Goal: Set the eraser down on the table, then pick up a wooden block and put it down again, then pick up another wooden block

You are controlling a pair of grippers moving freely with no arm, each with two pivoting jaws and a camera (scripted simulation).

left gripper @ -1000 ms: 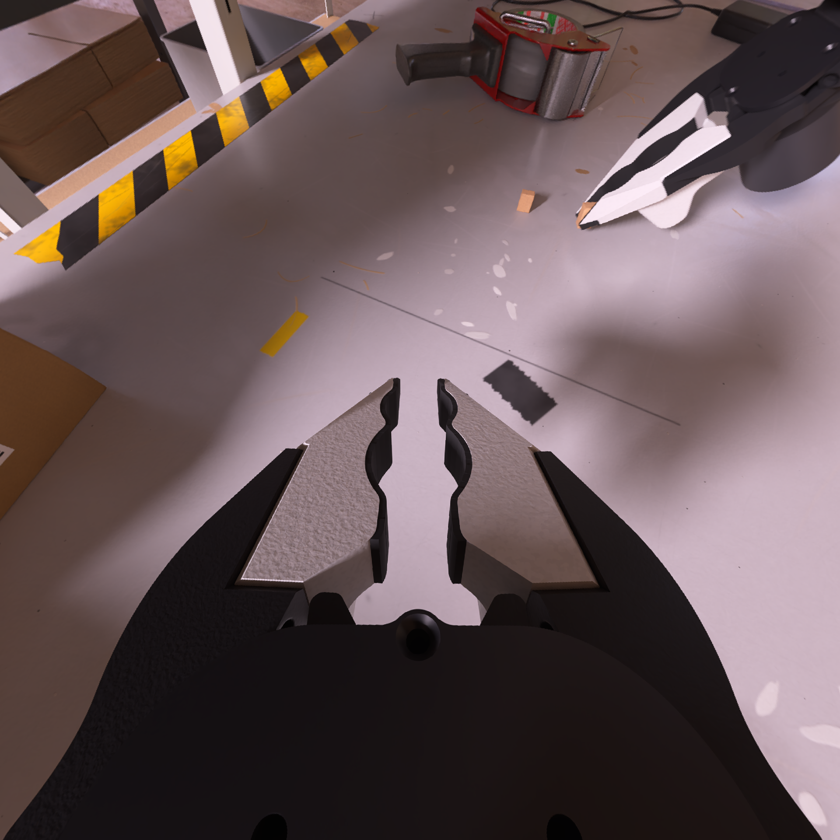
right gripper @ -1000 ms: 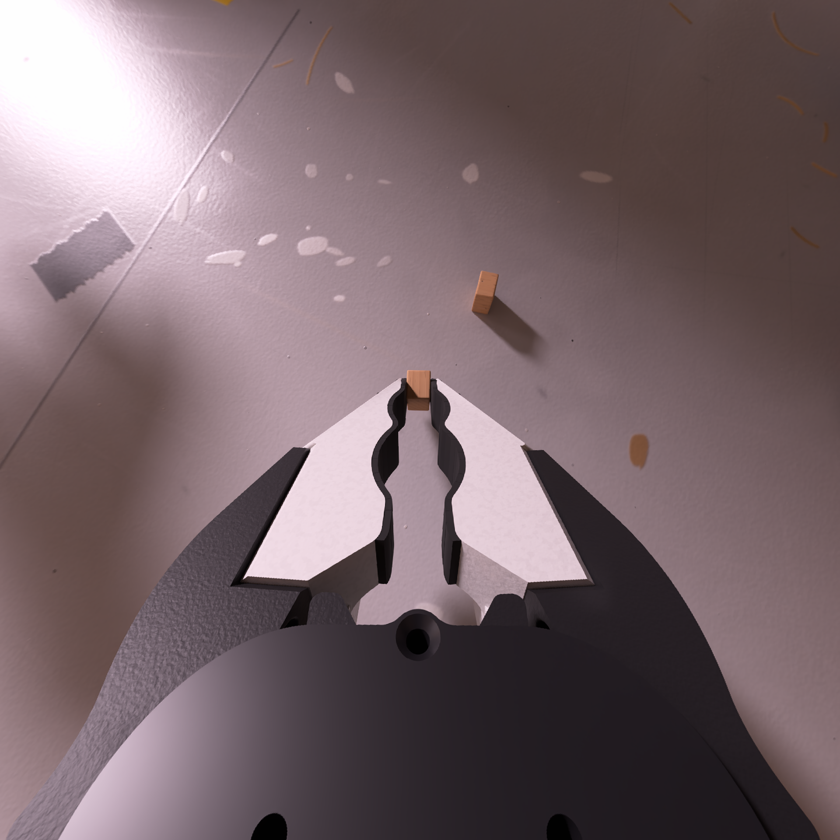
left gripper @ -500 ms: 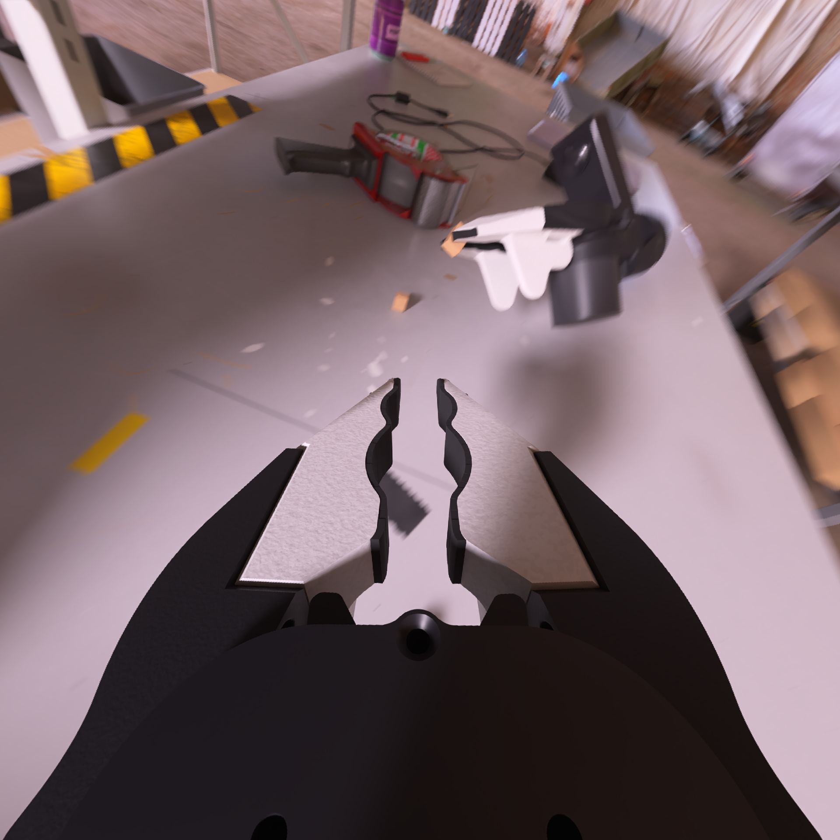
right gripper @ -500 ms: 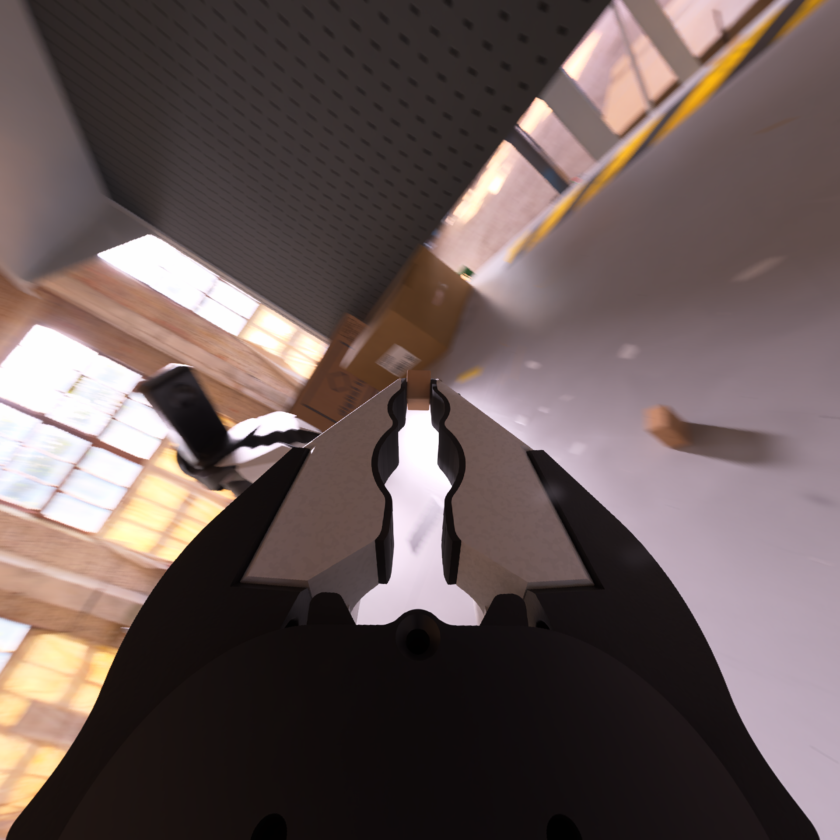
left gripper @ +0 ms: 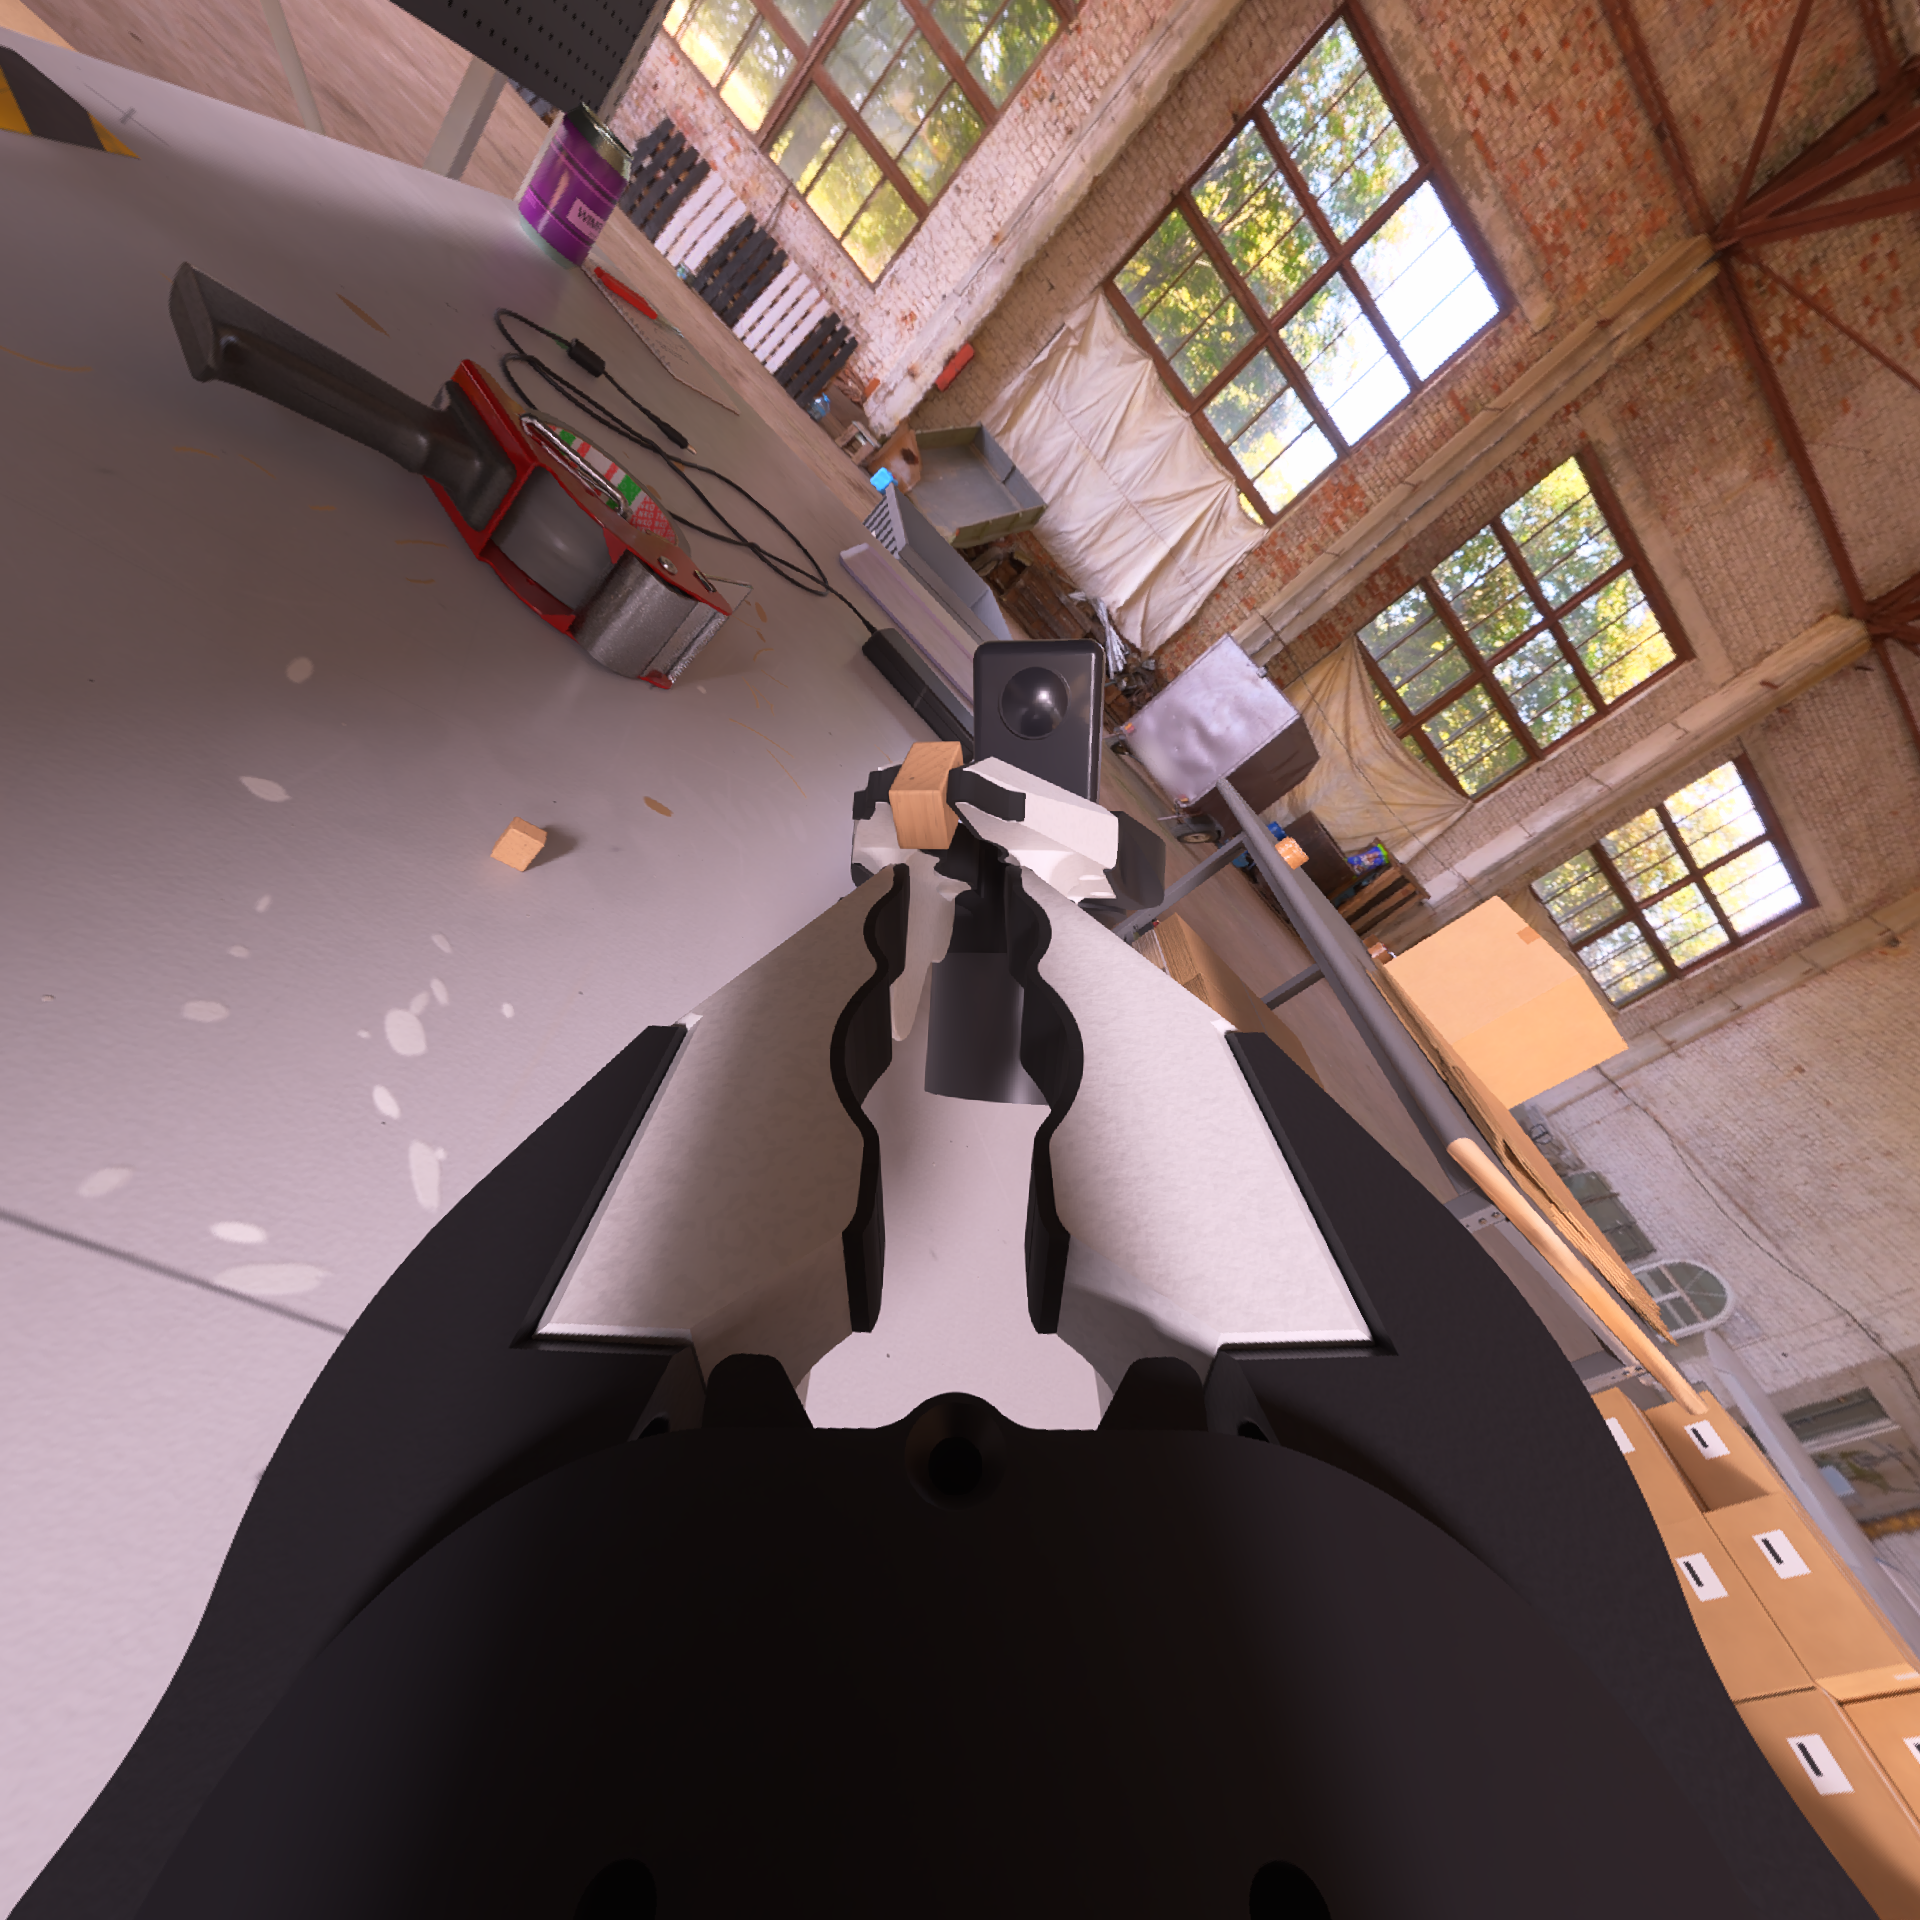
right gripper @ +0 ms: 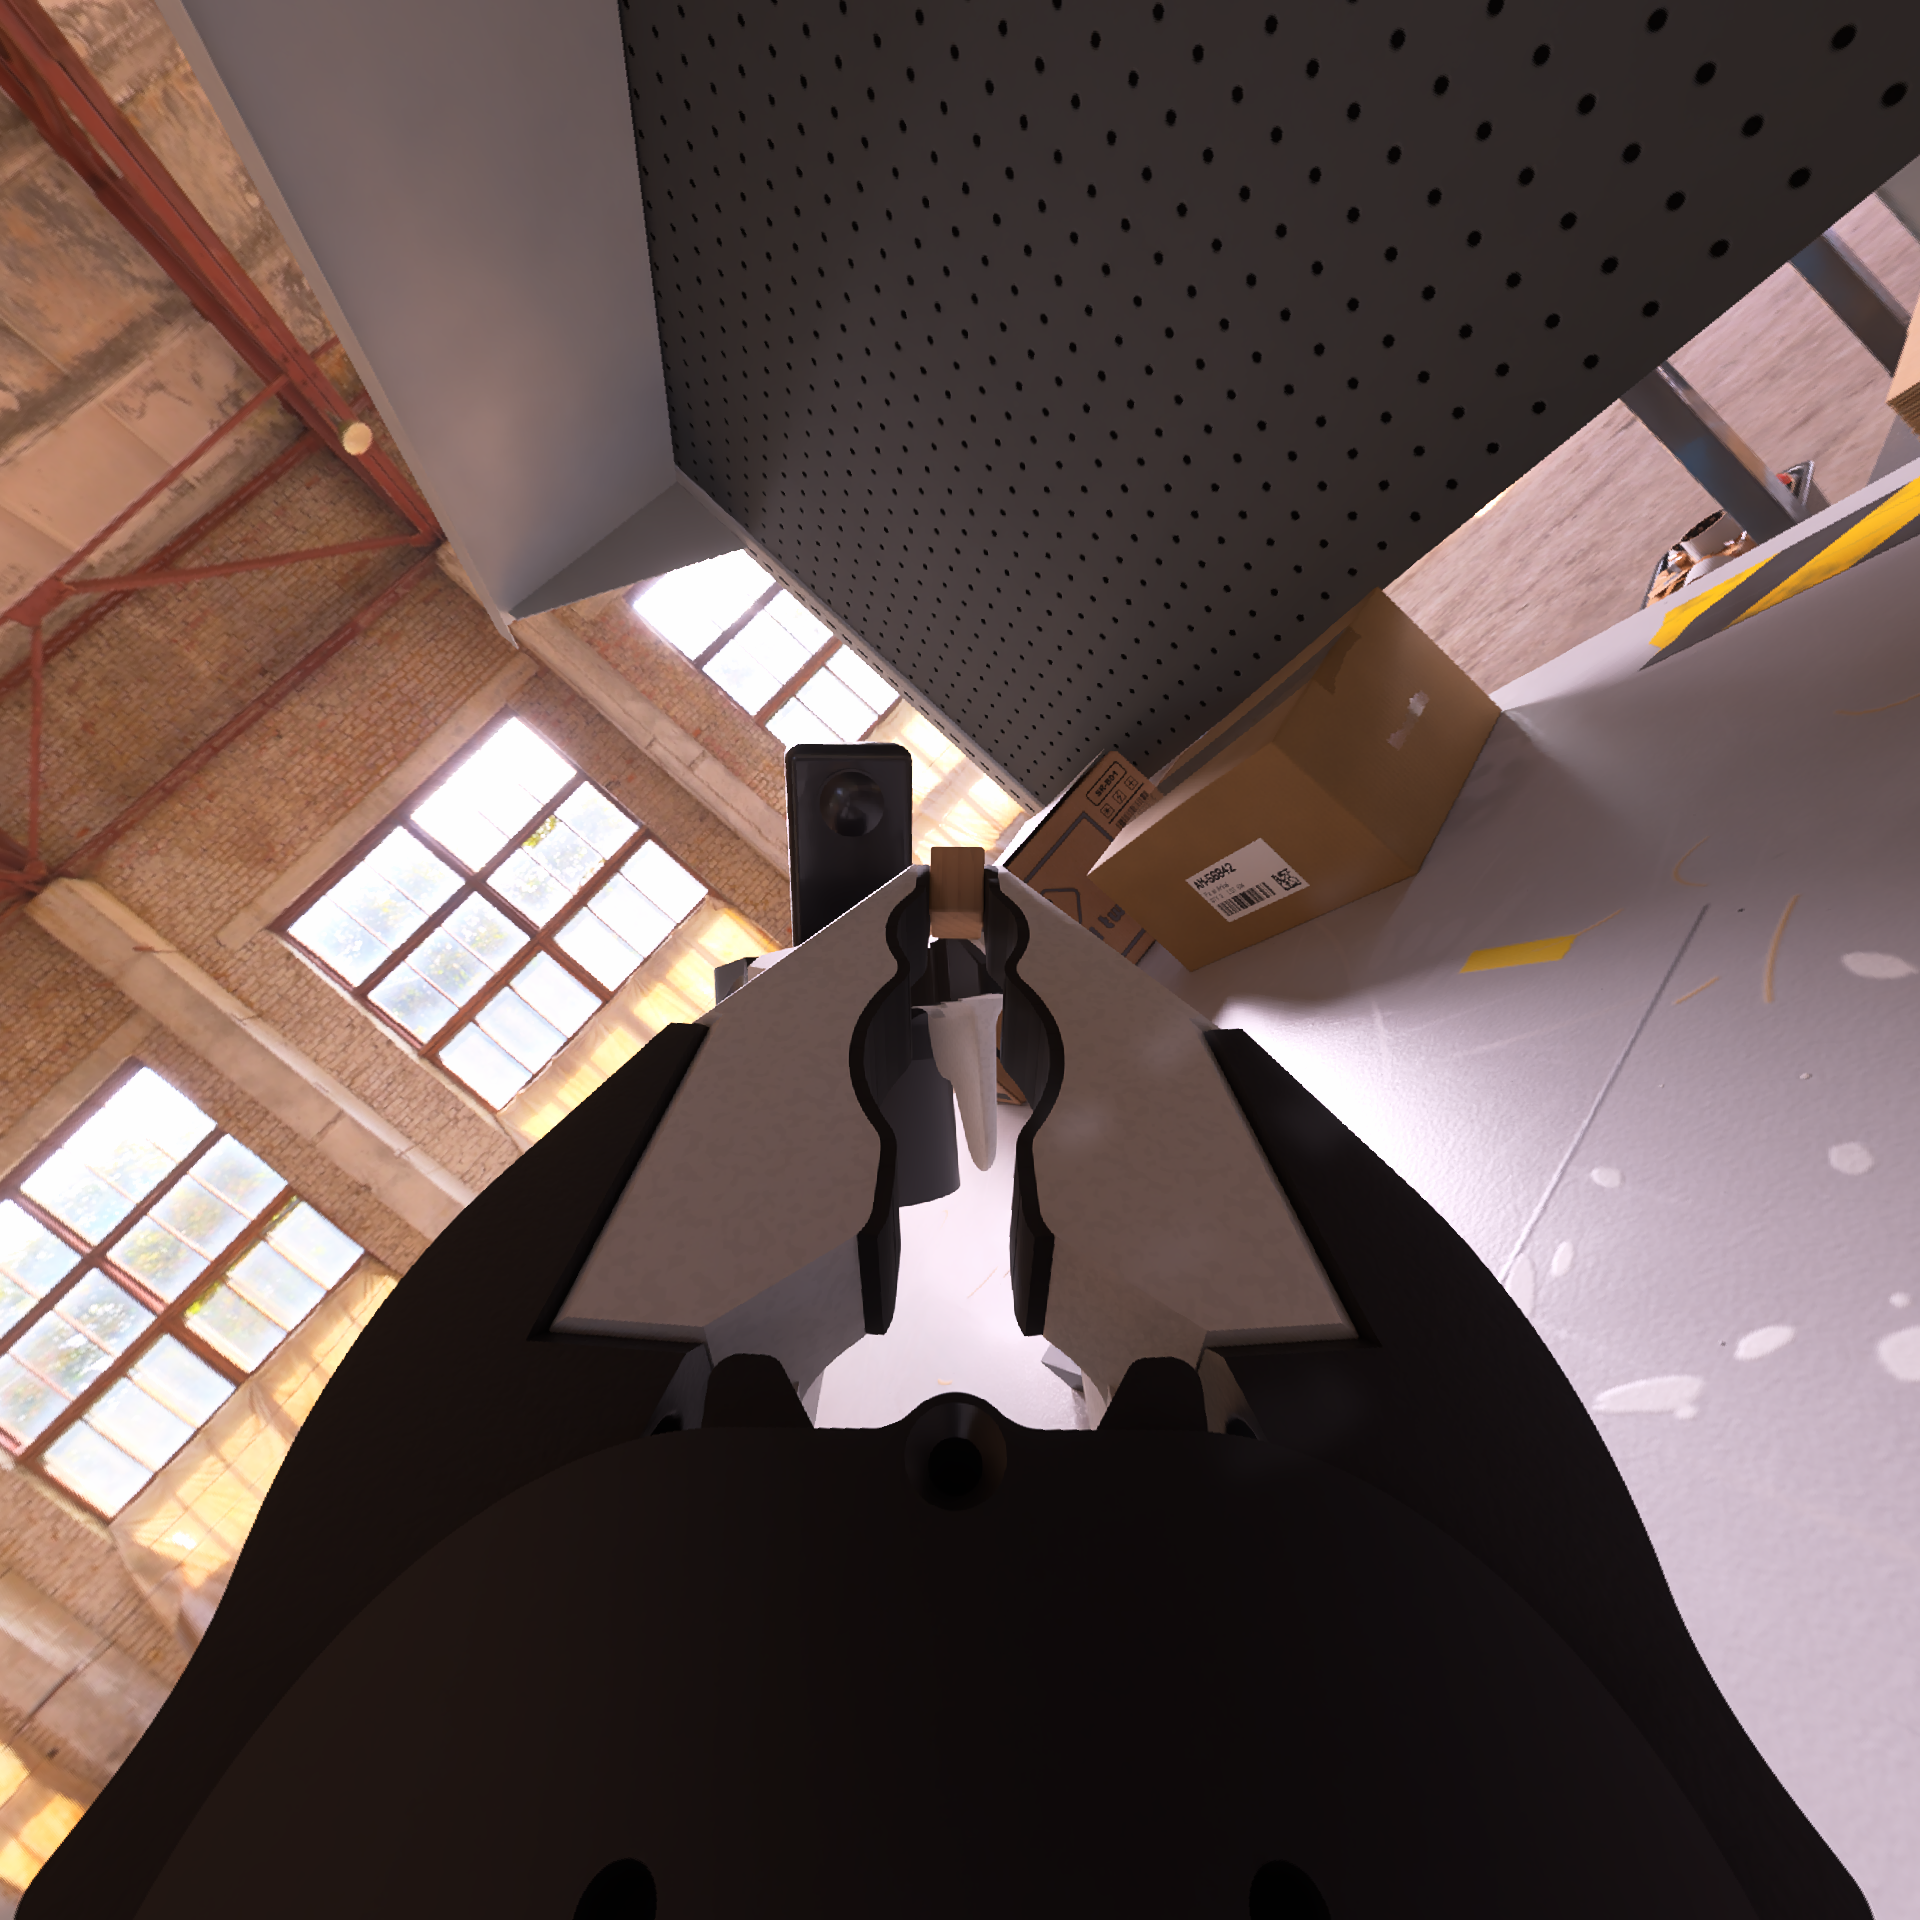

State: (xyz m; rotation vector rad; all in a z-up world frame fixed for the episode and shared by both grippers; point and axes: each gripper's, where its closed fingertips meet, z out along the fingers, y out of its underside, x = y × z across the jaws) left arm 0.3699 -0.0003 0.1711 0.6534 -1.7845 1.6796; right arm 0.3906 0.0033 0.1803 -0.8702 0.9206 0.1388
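Observation:
My right gripper (right gripper: 956, 883) is shut on a small wooden block (right gripper: 956, 896) at its fingertips and holds it in the air, well above the table (right gripper: 1558, 1143). In the left wrist view that gripper (left gripper: 951, 821) and its block (left gripper: 925, 808) face me just beyond my own tips. My left gripper (left gripper: 961, 881) is open and empty, its jaws a narrow gap apart, tilted up off the table. It also shows in the right wrist view (right gripper: 847, 831). A second wooden block (left gripper: 517, 843) lies on the table to the left. No eraser is in view.
A red tape dispenser (left gripper: 540, 520), a black cable (left gripper: 665, 436) and a purple can (left gripper: 575, 192) sit on the far table. Cardboard boxes (right gripper: 1288, 821) stand under a dark pegboard (right gripper: 1143, 312). A yellow mark (right gripper: 1517, 951) and white flecks lie on the surface.
My right gripper has lifted its block off the table and swung up level. My left gripper has tilted up too, and the two now face each other.

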